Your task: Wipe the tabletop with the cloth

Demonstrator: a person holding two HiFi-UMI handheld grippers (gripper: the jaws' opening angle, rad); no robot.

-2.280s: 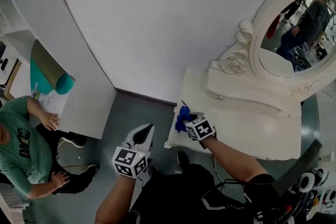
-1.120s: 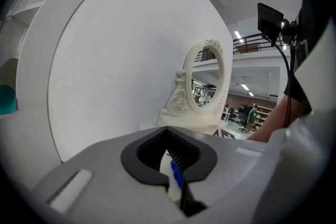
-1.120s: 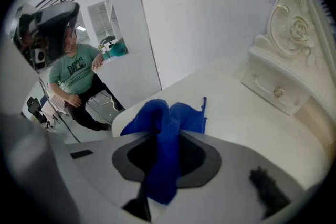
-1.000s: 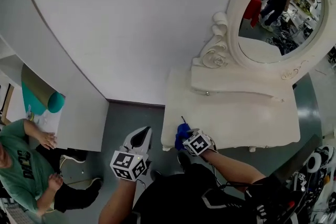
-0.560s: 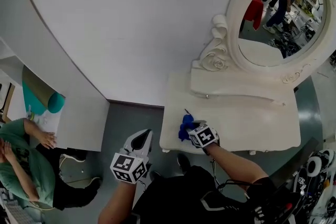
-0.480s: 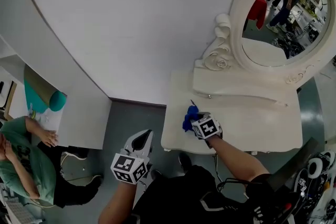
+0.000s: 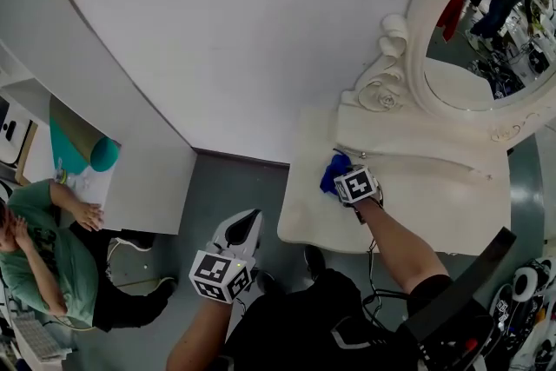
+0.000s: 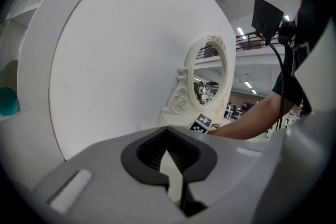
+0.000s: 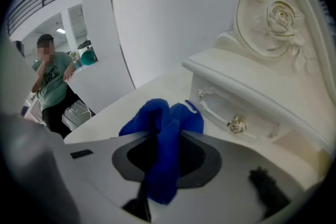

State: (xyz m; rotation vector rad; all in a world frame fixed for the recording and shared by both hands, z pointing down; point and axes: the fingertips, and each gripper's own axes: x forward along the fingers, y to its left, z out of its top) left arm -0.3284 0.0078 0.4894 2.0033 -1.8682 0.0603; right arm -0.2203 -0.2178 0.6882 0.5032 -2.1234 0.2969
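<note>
Cloth [image 7: 334, 172] on table [image 7: 434, 213]
The cloth lies at the table's left end, before the mirror [image 7: 486, 22]; the left gripper [image 7: 248, 223] hangs left of the table, apart.

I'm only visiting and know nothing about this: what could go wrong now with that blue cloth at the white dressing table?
1. The blue cloth, bunched in the shut right gripper, is close to the drawer knob and could snag on it.
2. Bunched like that, little of it may touch the tabletop, so patches could be missed.
</note>
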